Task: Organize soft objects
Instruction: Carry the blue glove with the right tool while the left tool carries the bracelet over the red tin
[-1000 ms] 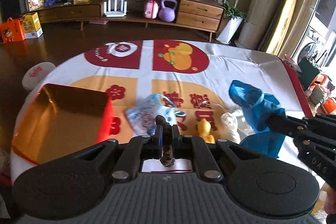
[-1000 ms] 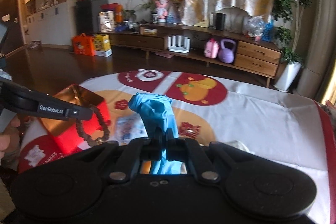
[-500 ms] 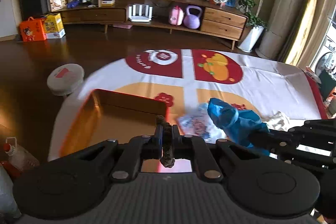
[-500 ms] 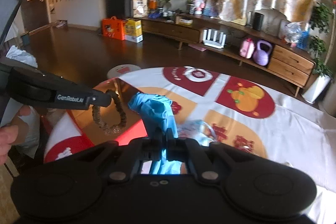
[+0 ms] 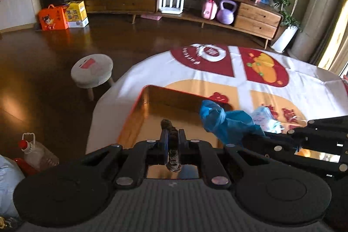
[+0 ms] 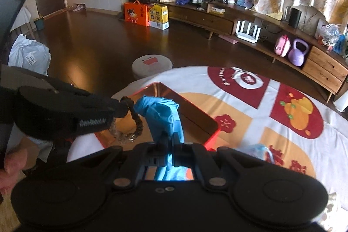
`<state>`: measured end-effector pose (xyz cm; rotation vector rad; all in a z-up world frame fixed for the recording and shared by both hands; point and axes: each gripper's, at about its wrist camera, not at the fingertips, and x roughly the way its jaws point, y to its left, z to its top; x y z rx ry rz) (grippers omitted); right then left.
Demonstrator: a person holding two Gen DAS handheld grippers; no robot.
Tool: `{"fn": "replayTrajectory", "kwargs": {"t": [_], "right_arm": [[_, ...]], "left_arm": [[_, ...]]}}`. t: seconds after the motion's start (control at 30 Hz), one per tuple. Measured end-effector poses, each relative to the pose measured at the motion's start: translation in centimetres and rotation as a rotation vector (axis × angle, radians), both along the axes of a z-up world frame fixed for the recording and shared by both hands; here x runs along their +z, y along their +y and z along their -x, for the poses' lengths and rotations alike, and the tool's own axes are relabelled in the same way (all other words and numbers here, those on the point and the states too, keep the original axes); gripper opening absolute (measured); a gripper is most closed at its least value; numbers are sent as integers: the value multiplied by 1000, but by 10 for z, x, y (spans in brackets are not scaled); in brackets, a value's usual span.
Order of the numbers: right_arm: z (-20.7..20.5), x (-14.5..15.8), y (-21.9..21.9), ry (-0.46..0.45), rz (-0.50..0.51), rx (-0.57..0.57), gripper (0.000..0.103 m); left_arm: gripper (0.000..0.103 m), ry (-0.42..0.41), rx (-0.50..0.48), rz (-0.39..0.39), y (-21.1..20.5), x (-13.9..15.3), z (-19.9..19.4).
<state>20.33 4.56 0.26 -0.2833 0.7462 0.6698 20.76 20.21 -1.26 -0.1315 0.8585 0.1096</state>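
Note:
My left gripper [image 5: 173, 136] is shut on a dark brown hair scrunchie [image 5: 171, 145], held over the open red box [image 5: 152, 110] with a gold inside. In the right wrist view the scrunchie [image 6: 130, 123] hangs as a loop from the left gripper [image 6: 121, 105] above the box [image 6: 195, 114]. My right gripper [image 6: 171, 140] is shut on a blue glove [image 6: 161, 114], also above the box. The glove shows in the left wrist view [image 5: 224, 121], right of the scrunchie. A light blue face mask [image 5: 265, 119] lies on the cloth right of the box.
The round table has a white, red and orange cloth [image 5: 217, 77]. A small round stool [image 5: 91, 71] stands on the floor left of it. A plastic bottle [image 5: 37, 151] and a white bag [image 6: 28, 55] are on the floor nearby. A low wooden cabinet [image 5: 195, 12] lines the far wall.
Both grippers moved left, from over the table's middle to above the red box, carrying the scrunchie and the blue glove. The glove and scrunchie are now close together.

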Motion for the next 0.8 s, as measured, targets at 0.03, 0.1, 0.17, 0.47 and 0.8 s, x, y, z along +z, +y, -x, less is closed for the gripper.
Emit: {"fn": "replayTrajectory", "kwargs": {"t": [0.03, 0.1, 0.17, 0.47, 0.8], "right_arm": [[-3, -2, 6, 4, 3, 1, 2], [-6, -7, 15, 13, 15, 1, 2], [-12, -13, 25, 21, 24, 1, 2], [-45, -54, 44, 95, 72, -44, 2], [-56, -86, 48, 155, 111, -33, 3]], "left_arm": [[8, 6, 5, -2, 4, -4, -2], [8, 16, 10, 0, 11, -12, -5], [8, 29, 16, 6, 17, -21, -10], [8, 90, -1, 1, 21, -57, -34], [8, 159, -9, 6, 25, -87, -51]]}}
